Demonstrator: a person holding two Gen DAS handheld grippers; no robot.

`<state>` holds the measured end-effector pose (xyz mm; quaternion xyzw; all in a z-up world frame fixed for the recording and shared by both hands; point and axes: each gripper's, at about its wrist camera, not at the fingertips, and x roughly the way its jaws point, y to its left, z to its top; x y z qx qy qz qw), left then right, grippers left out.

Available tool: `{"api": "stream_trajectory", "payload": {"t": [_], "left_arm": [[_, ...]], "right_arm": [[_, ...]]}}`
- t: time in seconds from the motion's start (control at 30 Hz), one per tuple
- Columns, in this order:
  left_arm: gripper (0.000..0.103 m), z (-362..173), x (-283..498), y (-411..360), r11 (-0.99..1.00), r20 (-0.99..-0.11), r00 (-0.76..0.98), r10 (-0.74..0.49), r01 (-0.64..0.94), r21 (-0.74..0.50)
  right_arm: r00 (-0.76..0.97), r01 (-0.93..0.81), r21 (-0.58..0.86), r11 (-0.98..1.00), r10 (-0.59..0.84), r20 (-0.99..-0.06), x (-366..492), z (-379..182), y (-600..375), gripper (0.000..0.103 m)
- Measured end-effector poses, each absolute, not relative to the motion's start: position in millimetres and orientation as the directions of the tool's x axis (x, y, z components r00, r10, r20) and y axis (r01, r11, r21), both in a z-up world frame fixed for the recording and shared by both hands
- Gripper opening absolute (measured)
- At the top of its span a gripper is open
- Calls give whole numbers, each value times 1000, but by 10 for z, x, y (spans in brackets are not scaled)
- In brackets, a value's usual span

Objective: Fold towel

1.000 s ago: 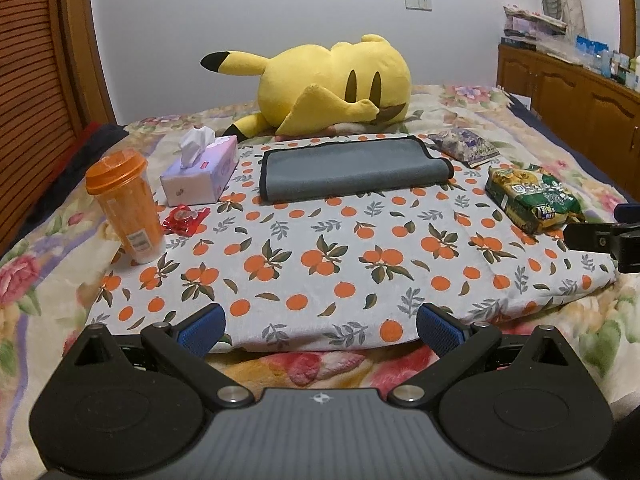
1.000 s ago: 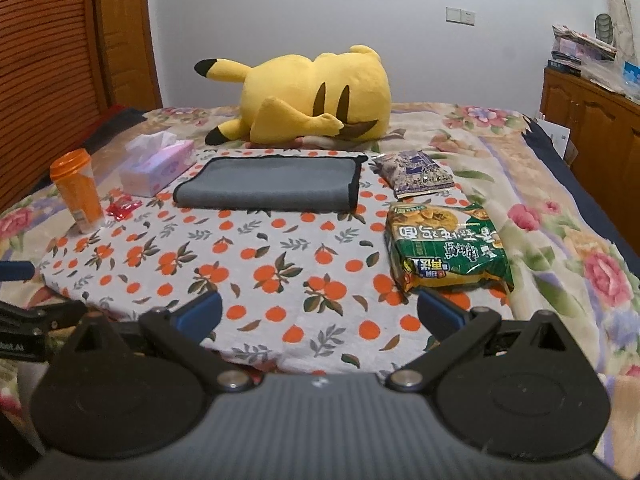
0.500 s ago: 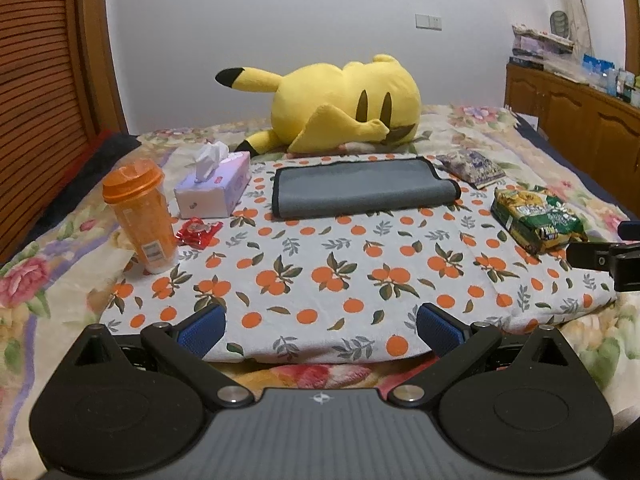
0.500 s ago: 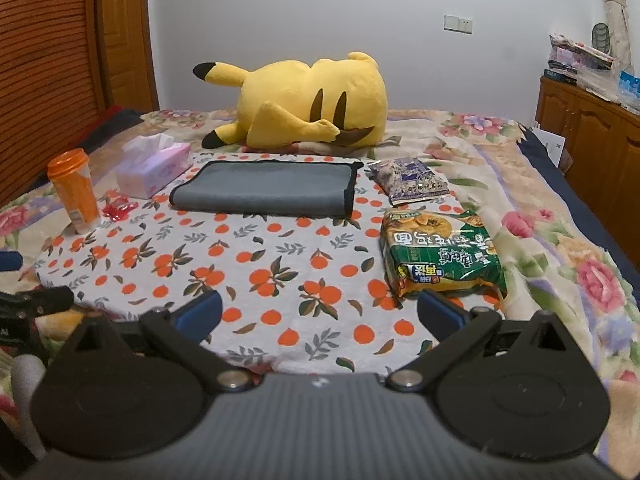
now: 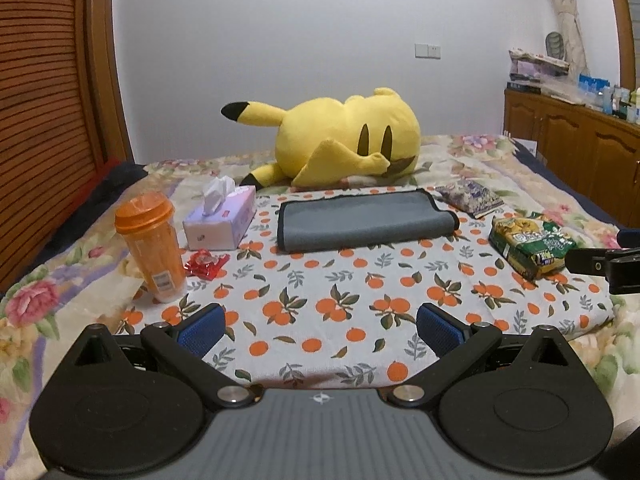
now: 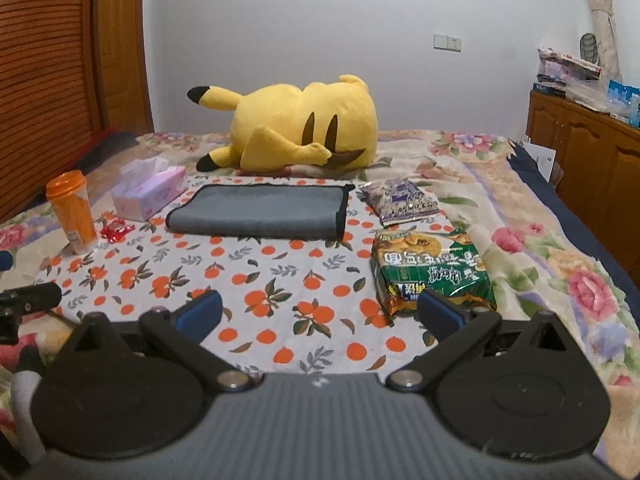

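Observation:
A grey towel with black trim (image 5: 366,220) lies folded flat at the far side of an orange-print cloth (image 5: 340,300) on the bed; it also shows in the right wrist view (image 6: 260,210). My left gripper (image 5: 320,330) is open and empty, held over the cloth's near edge, well short of the towel. My right gripper (image 6: 318,312) is open and empty, also near the cloth's front edge. The right gripper's tip shows at the right edge of the left wrist view (image 5: 600,264).
An orange cup (image 5: 150,246), a tissue box (image 5: 222,222) and a red wrapper (image 5: 206,262) stand left of the towel. A green snack pack (image 6: 432,272) and a purple packet (image 6: 402,200) lie to the right. A yellow plush toy (image 5: 340,142) lies behind. A wooden cabinet (image 5: 576,152) stands right.
Both grippers have pulled back and tilted up a little, so the towel and cloth sit lower and farther in view. Both stay open. The towel has not moved.

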<state>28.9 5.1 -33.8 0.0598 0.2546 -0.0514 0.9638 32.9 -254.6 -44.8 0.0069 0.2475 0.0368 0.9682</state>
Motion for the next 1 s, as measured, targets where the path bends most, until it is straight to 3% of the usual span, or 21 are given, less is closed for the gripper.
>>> {"api": "stream_trajectory", "payload": {"t": [1.0], "left_arm": [[103,-229,196,69,988,-407,910,-78,124,90]], "right_arm": [[916,-55,33,998,63,-396,215,-367,-2579,103]]}}
